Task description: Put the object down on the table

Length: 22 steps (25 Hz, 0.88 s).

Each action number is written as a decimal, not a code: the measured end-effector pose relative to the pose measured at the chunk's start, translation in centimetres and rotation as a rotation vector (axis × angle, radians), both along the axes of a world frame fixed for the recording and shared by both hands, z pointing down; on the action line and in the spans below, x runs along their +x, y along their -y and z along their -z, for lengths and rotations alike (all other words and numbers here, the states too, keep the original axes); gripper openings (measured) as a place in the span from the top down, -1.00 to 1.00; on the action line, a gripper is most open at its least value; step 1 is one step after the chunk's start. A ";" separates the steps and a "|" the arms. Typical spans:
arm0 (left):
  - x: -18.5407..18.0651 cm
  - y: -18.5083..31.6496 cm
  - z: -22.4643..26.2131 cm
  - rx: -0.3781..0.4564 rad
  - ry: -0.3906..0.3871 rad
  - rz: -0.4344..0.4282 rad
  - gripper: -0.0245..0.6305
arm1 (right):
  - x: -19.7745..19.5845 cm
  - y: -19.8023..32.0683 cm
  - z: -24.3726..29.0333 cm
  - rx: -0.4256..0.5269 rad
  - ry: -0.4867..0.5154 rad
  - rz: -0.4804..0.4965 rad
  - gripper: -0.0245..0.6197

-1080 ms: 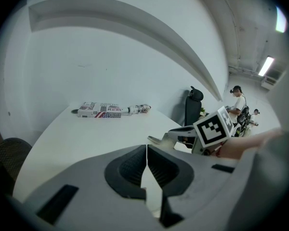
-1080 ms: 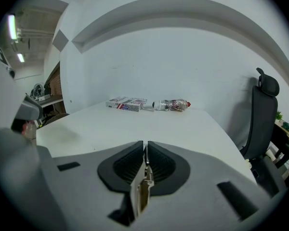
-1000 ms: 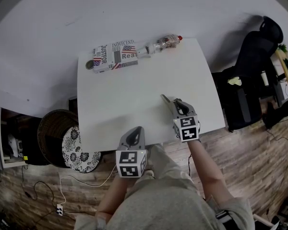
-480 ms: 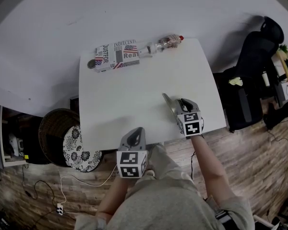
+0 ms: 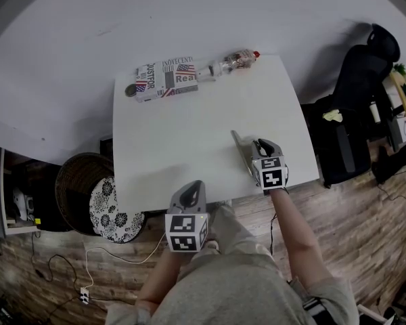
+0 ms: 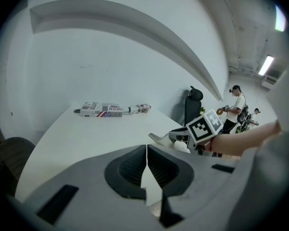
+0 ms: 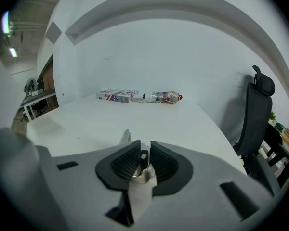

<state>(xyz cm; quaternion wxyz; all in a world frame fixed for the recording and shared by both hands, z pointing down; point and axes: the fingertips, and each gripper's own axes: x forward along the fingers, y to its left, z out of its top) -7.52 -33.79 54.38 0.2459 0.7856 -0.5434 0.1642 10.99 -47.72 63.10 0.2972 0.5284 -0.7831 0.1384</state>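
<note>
A grey metal spatula-like tool [image 5: 241, 149] lies on the white table [image 5: 189, 134] near its front right. Its blade tip [image 7: 125, 137] points away from me. Its dark handle end [image 7: 140, 157], with a small hole, sits between the jaws of my right gripper [image 5: 256, 147]. Those jaws are opening, and a narrow gap shows beside the handle. My left gripper [image 5: 187, 196] hovers at the table's front edge, shut and empty. In the left gripper view its jaws [image 6: 146, 163] meet in a thin line, and the tool [image 6: 157, 139] shows beyond them.
A flag-printed box [image 5: 166, 80], a plastic bottle [image 5: 233, 61] and a small dark round thing [image 5: 130, 91] lie along the far edge. A black office chair [image 5: 355, 100] stands to the right. A wicker basket [image 5: 78, 181] and a patterned disc [image 5: 111, 212] sit on the floor at the left.
My right gripper and the tool have shifted slightly to the right and nearer the front edge. The left gripper has hardly moved.
</note>
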 end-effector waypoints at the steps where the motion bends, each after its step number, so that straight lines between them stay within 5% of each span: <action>1: 0.0 -0.1 0.0 0.002 -0.001 0.001 0.90 | 0.0 0.0 0.0 -0.002 -0.002 -0.001 0.71; 12: 0.0 -1.9 0.5 0.019 -0.006 -0.001 0.90 | -0.7 -0.3 2.2 0.041 0.033 -0.042 0.59; 22: -0.3 -5.8 1.3 0.051 -0.010 0.006 0.90 | -3.5 -7.3 6.6 0.122 0.128 0.020 0.66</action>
